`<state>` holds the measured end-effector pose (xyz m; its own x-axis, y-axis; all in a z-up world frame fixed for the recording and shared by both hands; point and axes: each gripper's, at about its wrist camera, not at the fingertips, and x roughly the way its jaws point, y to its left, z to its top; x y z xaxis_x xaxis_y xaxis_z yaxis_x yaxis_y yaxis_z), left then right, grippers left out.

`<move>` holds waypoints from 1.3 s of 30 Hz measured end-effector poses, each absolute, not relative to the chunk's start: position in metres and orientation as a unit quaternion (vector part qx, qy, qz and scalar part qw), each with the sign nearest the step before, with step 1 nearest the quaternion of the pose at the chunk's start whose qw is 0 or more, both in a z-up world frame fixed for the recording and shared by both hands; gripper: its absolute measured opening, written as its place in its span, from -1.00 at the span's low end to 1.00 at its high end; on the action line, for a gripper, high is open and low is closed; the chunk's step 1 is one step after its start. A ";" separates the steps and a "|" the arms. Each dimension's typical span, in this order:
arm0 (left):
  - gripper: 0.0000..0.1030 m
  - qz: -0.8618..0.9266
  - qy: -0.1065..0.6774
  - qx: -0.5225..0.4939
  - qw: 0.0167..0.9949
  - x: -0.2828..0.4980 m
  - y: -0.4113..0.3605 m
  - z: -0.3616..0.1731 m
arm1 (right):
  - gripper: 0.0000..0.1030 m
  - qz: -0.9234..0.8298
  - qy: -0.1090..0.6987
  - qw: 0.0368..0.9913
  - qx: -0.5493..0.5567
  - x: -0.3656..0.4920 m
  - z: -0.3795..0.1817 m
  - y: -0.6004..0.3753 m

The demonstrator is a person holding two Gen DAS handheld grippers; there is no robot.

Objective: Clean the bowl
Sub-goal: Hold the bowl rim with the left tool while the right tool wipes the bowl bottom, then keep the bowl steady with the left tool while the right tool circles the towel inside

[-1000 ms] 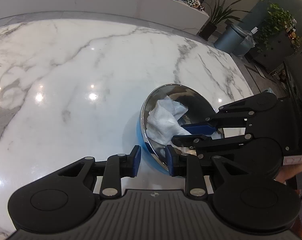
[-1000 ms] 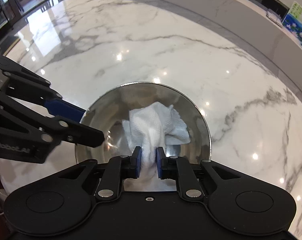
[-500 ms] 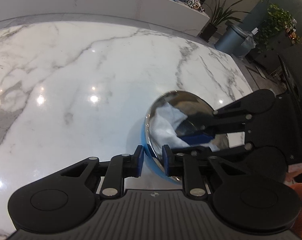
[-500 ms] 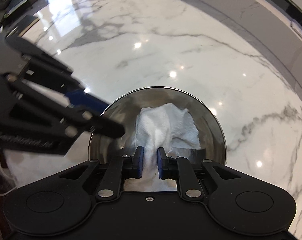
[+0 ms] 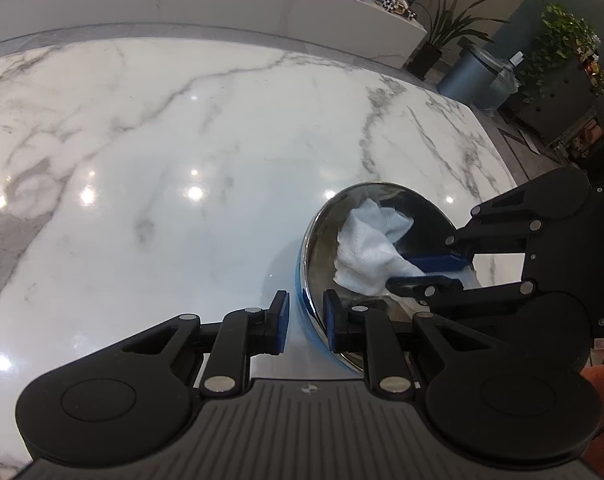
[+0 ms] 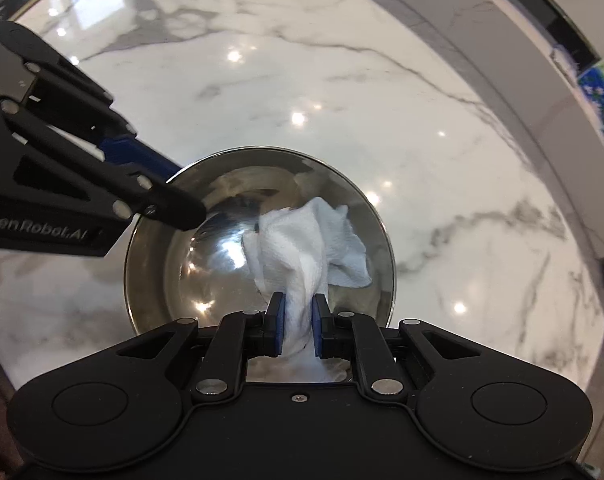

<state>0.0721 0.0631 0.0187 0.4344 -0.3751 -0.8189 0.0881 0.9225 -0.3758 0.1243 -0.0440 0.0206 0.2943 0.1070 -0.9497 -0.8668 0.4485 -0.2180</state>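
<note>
Since the earlier frames the towel had shifted within the bowl, from the bowl's centre toward its right-hand wall as the right wrist view showed it, and the left jaws had been closing on the bowl's rim.

Left wrist view: the left gripper [image 5: 305, 322] straddled the near rim of the bowl [image 5: 322, 248], one pad outside against the blue outer wall, the other inside the steel; the rim sat between them and the jaws were drawn in on it, steadying the bowl. The bowl rested on the marble table [image 5: 182, 140], toward the table's right edge. The right gripper [image 5: 430, 270] entered from the right, its jaws clamped on the paper towel [image 5: 366, 252] inside the bowl.

Right wrist view: the right gripper [image 6: 298, 324] pointed steeply down into the bowl [image 6: 174, 280], its jaws pinched together on a twisted neck of the paper towel [image 6: 302, 240]. The towel's bulk spread ahead of the fingers, lying against the right-hand wall. The left gripper [image 6: 170, 204] held the rim at upper left.

Assessment: the unwiped, bare steel lay to the left of the towel, toward the left gripper's hold. The next sweep would likely need to carry the towel leftward across the floor of the bowl. The right hand was the working hand; the left served only as anchor.
</note>
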 end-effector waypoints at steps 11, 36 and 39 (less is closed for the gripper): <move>-0.66 -0.149 0.512 -0.161 0.831 0.074 0.066 0.018 | -0.78 0.349 0.475 0.727 -0.352 0.135 0.025 -0.038; -0.66 -0.138 0.517 -0.149 0.831 0.073 0.063 0.017 | -0.78 0.371 0.494 0.699 -0.360 0.114 0.020 -0.048; -0.66 -0.139 0.517 -0.149 0.831 0.072 0.064 0.017 | -0.77 0.357 0.485 0.707 -0.371 0.113 0.021 -0.052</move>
<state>0.0725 0.0638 0.0173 0.4265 -0.3850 -0.8184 0.0775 0.9171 -0.3910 0.1132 -0.0521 0.0214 0.2742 0.1451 -0.9507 -0.8644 0.4704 -0.1776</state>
